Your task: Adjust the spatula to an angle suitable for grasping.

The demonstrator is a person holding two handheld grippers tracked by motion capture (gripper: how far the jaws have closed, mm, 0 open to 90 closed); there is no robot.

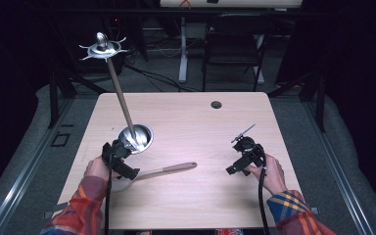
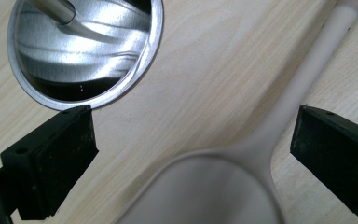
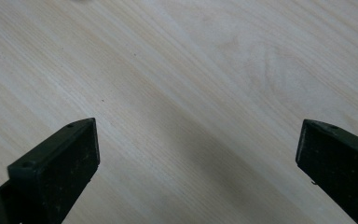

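Left gripper (image 1: 119, 157) over spoon (image 1: 162, 172) — seemingly apart; beside stand (image 1: 135, 137).

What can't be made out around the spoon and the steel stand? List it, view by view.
- Spoon bowl: high view, hidden under the left gripper.
- Spoon handle end: left gripper view, cut off by the top edge.
- Steel stand base: left gripper view, top cut off; the rod is only a stub.
- Hook ring on top of the stand: high view, too small to count hooks.
- Right gripper: high view, jaws too small to read.

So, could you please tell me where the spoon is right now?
The spoon lies flat on the table, near the left front in the high view, beside the metal stand base, its bowl under the open left gripper.
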